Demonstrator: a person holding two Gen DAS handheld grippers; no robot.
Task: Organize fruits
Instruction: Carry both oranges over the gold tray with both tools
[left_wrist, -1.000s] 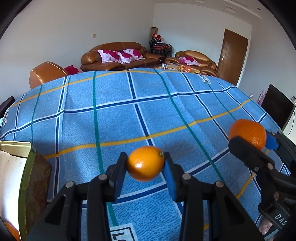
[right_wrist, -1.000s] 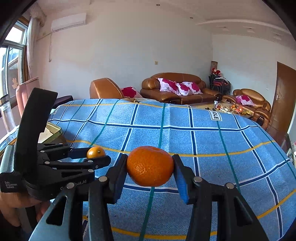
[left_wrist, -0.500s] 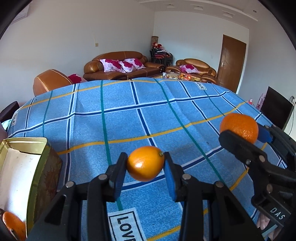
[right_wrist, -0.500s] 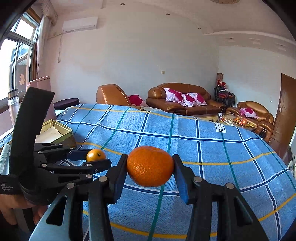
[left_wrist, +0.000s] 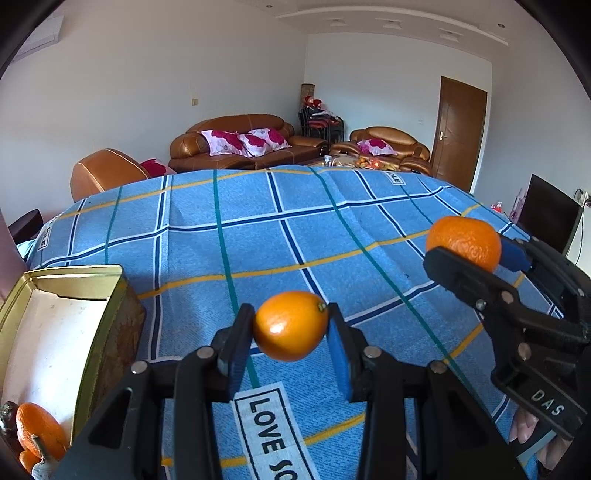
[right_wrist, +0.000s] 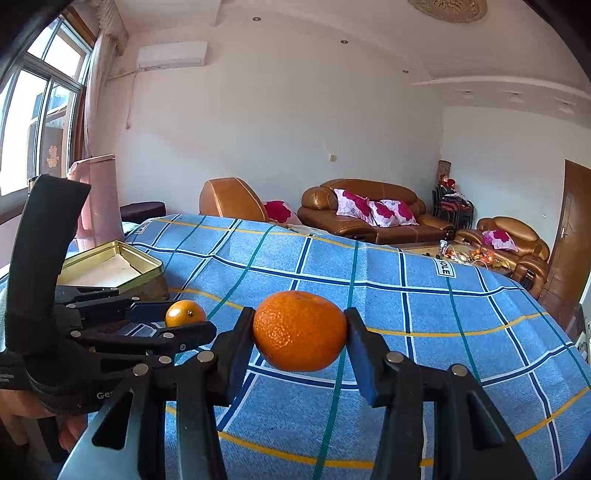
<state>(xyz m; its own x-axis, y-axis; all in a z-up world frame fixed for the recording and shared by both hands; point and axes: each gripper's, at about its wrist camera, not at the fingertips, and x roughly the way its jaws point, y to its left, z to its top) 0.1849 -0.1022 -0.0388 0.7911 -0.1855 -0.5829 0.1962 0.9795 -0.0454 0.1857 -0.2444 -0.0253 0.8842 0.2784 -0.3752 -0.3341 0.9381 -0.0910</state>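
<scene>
While clamped: each tool (left_wrist: 290, 334) (right_wrist: 300, 341) with, seemingly, an orange (left_wrist: 290, 325) (right_wrist: 300, 335).

Bright window (right_wrist: 33, 122) daylight, sharp, edges fisheye-bent.

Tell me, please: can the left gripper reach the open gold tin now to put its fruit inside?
Probably yes. The left gripper, shut on the small orange, has the gold tin just to its left, open-topped, with only bare blue cloth between. The right gripper stays on the other side.
</scene>
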